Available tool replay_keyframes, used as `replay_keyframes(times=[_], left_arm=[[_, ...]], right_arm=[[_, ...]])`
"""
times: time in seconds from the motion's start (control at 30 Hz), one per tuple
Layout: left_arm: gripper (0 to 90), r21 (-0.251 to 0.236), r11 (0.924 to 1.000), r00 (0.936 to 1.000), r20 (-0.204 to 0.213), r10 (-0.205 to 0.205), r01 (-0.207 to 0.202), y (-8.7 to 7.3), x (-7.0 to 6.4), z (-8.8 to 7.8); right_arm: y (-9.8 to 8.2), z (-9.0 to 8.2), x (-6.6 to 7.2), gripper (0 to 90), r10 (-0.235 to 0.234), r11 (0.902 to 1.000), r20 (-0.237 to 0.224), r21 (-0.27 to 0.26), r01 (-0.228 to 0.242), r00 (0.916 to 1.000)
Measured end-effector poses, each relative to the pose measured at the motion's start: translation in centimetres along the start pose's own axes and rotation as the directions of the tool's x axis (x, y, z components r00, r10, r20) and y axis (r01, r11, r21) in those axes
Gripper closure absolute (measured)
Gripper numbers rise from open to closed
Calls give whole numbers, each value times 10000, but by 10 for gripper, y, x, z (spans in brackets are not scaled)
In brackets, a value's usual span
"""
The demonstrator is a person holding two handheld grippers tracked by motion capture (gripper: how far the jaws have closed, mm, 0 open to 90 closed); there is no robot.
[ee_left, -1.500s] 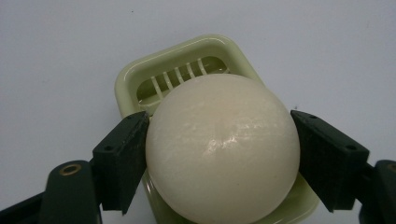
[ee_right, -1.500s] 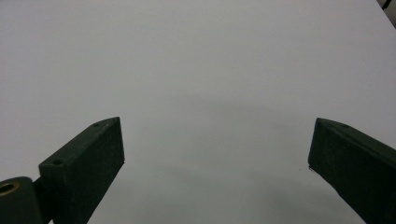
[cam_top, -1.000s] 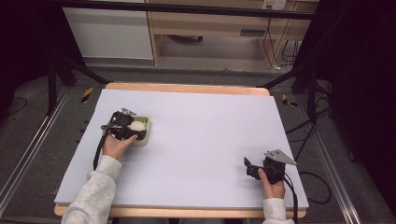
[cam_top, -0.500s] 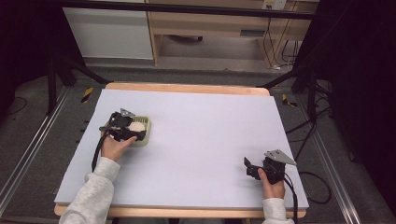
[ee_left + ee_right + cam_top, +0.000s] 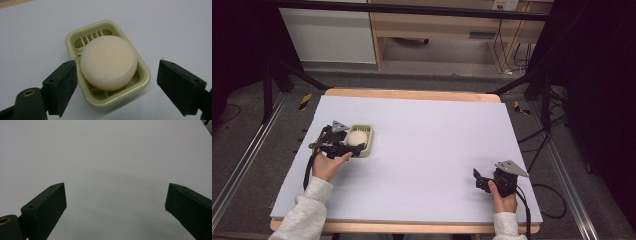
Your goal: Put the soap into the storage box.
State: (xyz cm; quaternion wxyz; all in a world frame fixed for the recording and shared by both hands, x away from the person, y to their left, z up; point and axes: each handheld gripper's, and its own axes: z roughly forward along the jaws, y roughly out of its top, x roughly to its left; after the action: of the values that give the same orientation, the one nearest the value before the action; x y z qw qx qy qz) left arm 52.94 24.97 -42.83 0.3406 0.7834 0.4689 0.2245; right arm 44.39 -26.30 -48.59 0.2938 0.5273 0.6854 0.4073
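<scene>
Counter [image 5: 422, 150], high view: soap dish [image 5: 367, 134] sits near the left edge, left gripper [image 5: 348, 148] at its near side; wide bare surface runs to the right gripper [image 5: 478, 179] by the near right corner.

Left gripper view: jaws spread, 1 beside the dish wall, the other well clear; round soap [image 5: 108, 62] lies in the slotted dish.

Right gripper view: jaws released over bare counter.

The high view looks forward and down from above the person's side, taking in the whole bench [image 5: 422, 150]; the left gripper view sits close above the soap dish [image 5: 107, 62], between its own tongs; both share that dish [image 5: 362, 140]; the right gripper view faces bare bench [image 5: 105, 157] at close range.
</scene>
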Motion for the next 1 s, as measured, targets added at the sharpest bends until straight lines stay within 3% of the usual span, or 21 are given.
replay_keyframes(times=[0.27,0.37,0.7,1.0], left_arm=[[166,-451,9989,9998,188,-109,117,-17,-4,-19],[169,-605,9981,9999,148,70,-61,-30,-6,-27],[179,-400,9992,9998,-175,-50,43,-72,0,-36],[182,-293,9987,9981,-439,-430,417,-93,12,-38]], right_arm=[[0,0,-1,39,-25,10000,-11,8,25,10000],[0,0,0,39,-7,10000,24,-5,7,10000],[0,0,0,39,-4,10000,-19,14,4,10000],[0,1,0,39,-16,10000,-11,57,16,10000]])
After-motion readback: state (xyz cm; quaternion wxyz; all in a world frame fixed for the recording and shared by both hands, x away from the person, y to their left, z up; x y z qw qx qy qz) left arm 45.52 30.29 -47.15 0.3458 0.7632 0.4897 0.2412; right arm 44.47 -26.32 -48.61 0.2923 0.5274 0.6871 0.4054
